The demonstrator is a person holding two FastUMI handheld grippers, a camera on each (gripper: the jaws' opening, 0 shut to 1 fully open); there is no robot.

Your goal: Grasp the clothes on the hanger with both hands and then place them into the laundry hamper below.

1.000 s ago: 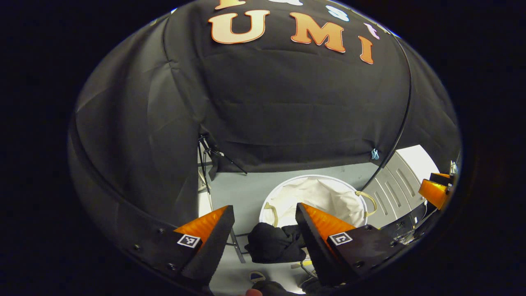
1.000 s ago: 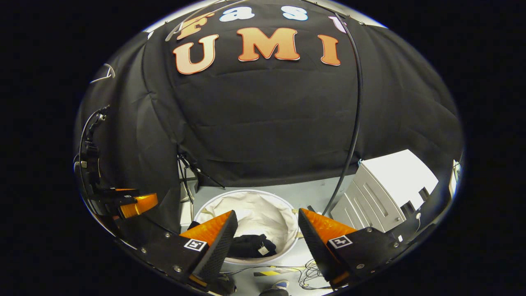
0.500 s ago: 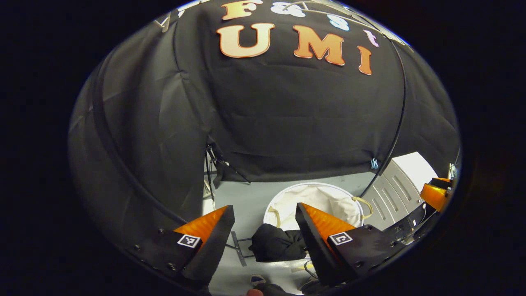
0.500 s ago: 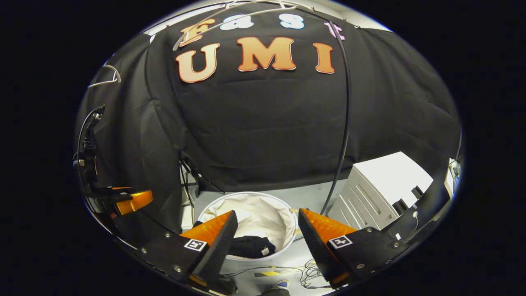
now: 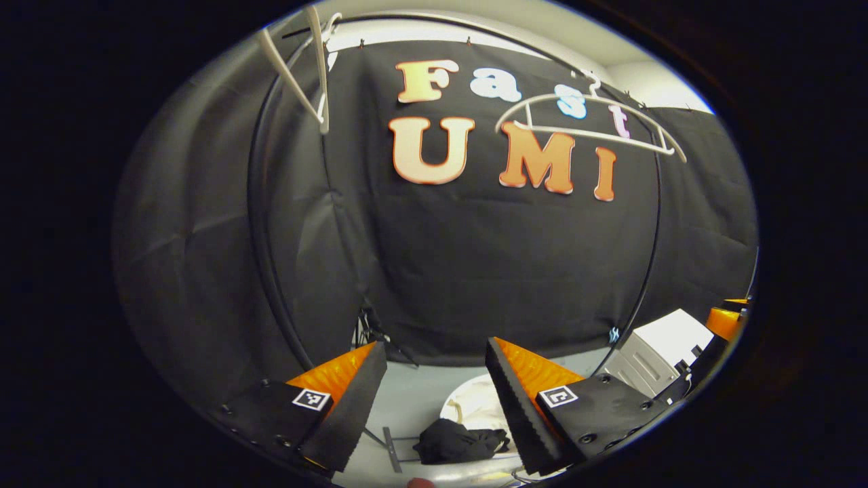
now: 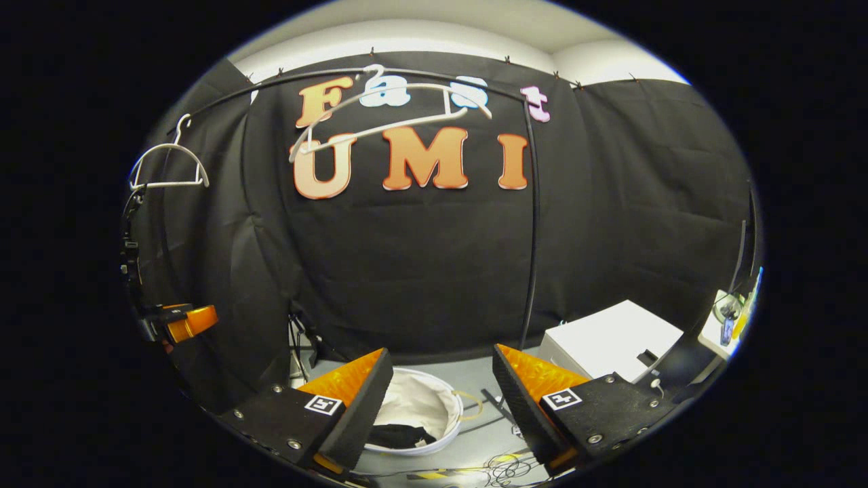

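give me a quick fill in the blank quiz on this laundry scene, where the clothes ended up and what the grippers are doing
1. The dark clothes lie inside the white ____.
2. The two white hangers on the rail hang ____, with no clothes on them.
3. The fingers of the right gripper stand ____, holding nothing.
4. The left gripper holds ____ between its fingers.

Missing words: hamper; bare; open; nothing

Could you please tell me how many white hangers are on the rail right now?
2: one bare hanger hangs mid-rail in front of the back wall, the other hanger sits near the rail's left end in the right gripper view. More could be out of view.
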